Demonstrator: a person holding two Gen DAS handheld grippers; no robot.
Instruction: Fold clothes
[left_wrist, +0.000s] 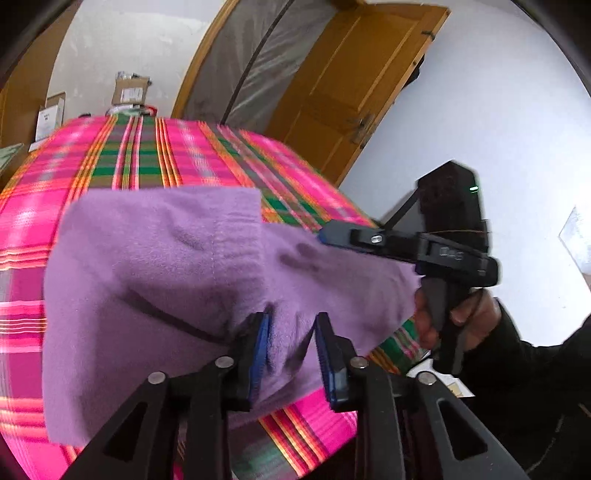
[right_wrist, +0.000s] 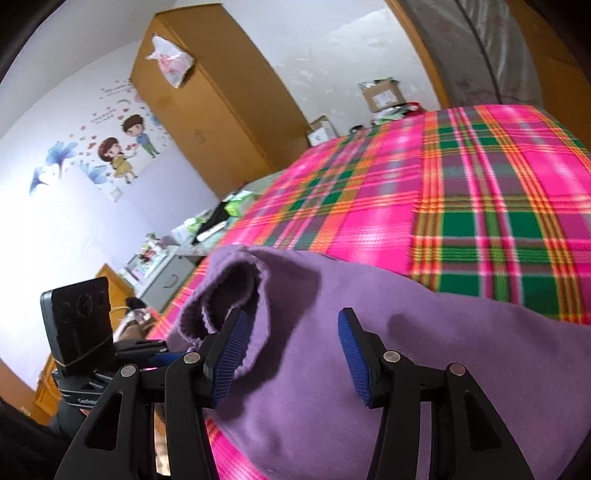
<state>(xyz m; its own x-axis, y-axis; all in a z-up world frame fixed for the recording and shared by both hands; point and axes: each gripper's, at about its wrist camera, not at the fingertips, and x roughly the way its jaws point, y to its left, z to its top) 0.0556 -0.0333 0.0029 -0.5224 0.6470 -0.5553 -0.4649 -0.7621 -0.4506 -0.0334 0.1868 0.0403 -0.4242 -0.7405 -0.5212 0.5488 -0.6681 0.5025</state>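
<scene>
Pink, green and orange plaid blanket covers the bed, woven stripes crossing in squares. Behind it a white wall, cardboard boxes, a wooden door and a tall brown wardrobe, with cartoon stickers on the pale wall. On the blanket lies the soft, fuzzy lilac garment, rumpled, a ribbed cuff gaping open. The left gripper has cloth bunched between its blue ridged pads, jaws parted and not visibly pressing it. The right gripper stands wide over the purple fabric, its left pad at the cuff's edge, gripping nothing.
</scene>
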